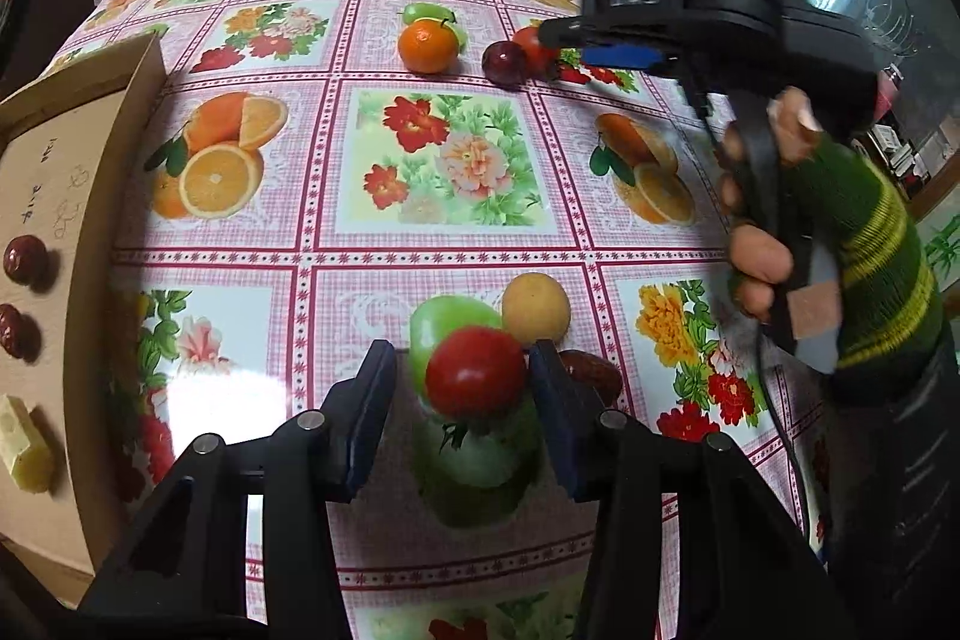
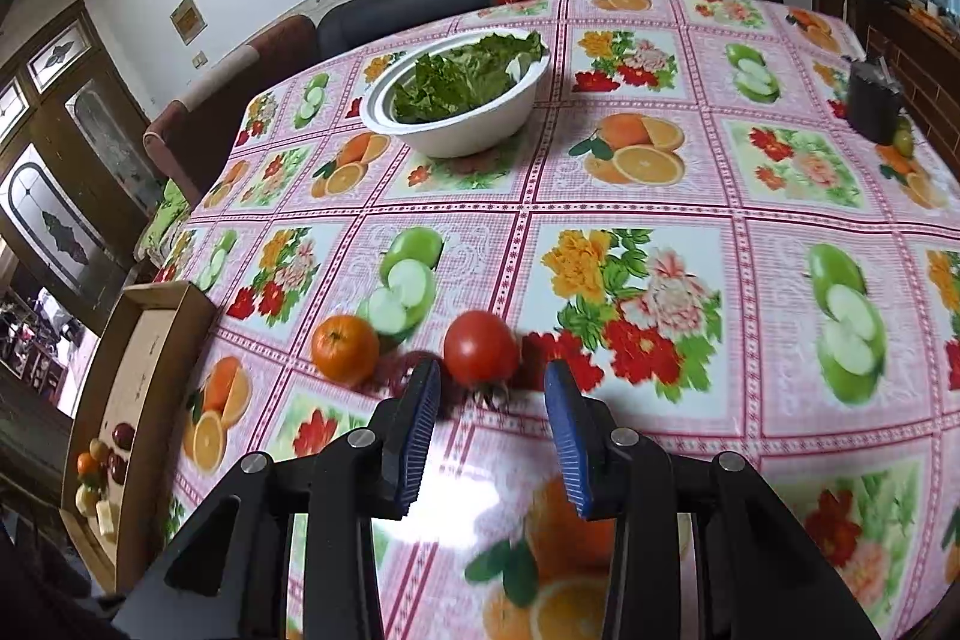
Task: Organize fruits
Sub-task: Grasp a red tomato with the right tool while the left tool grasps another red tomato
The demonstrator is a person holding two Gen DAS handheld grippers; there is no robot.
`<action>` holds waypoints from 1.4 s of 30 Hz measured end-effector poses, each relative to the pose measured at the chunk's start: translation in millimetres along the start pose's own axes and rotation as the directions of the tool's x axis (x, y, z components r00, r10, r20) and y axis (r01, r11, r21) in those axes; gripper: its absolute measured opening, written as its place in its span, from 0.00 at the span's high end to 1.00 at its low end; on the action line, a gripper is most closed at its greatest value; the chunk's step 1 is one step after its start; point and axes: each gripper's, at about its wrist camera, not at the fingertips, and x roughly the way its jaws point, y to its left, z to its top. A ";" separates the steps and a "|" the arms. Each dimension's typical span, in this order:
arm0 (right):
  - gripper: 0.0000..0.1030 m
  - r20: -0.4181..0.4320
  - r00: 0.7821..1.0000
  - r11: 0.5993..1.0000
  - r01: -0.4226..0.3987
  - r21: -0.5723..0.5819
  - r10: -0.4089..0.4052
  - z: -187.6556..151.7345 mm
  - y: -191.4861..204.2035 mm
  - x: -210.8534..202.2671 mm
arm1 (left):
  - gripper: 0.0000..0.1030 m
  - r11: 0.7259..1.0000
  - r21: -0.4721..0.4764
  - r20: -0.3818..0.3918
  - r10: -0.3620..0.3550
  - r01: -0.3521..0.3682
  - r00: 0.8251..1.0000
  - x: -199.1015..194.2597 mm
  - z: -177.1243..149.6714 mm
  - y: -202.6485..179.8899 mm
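1. I am holding the left gripper [image 1: 462,370] over the fruit-print tablecloth [image 1: 336,244]; its jaws are standing partly apart with a small red tomato [image 1: 475,370] between them. The right pad seems to be touching the tomato, while a gap is showing on the left, so I cannot tell if it is clamped.
2. Just behind that tomato, a green apple [image 1: 447,325] and a yellow fruit [image 1: 536,307] are sitting close together, and a dark red date [image 1: 591,373] is peeking out beside the right finger.
3. I am pointing the right gripper [image 2: 492,388] at a larger tomato [image 2: 481,346] lying on the cloth; the jaws are apart, with nothing between the pads, and the tomato is sitting just beyond the tips.
4. An orange [image 2: 345,347] is resting just left of that tomato, and a dark plum [image 1: 506,63] is lying between them, seen from the left camera.
5. A cardboard tray [image 1: 114,160] at the table's left edge is holding dates [image 1: 24,259] and a pale yellow chunk [image 1: 24,451].
6. A white bowl [image 2: 462,133] of leafy greens is standing at the far side.
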 end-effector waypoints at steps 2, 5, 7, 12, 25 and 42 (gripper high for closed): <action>0.63 -0.017 1.000 1.000 -0.016 0.003 0.016 1.8 0.6 8.8 | 0.57 1.000 0.009 0.004 -0.005 0.005 1.000 0.2 -0.2 -0.3; 0.64 -0.022 0.999 1.000 -0.031 0.005 0.031 2.2 2.3 18.6 | 0.64 1.000 0.014 0.013 -0.013 0.013 1.000 0.2 -0.2 2.3; 0.64 -0.021 0.999 0.999 -0.044 0.019 0.045 4.9 0.8 21.3 | 0.72 0.999 0.010 0.015 -0.037 0.037 0.999 0.4 0.3 4.4; 0.65 -0.019 0.998 0.997 -0.066 0.033 0.067 6.5 -1.7 23.5 | 0.72 0.999 0.019 0.019 -0.029 0.029 0.999 -0.2 -1.5 2.1; 0.71 0.033 0.998 0.998 -0.060 -0.012 0.060 -8.9 17.6 -20.1 | 0.71 0.998 -0.035 0.076 0.047 -0.045 0.996 -29.2 0.3 15.8; 0.72 0.041 0.984 0.967 -0.164 -0.197 0.175 -49.3 117.4 -75.7 | 0.71 0.979 -0.145 0.175 0.164 -0.140 0.971 -85.1 -6.9 56.5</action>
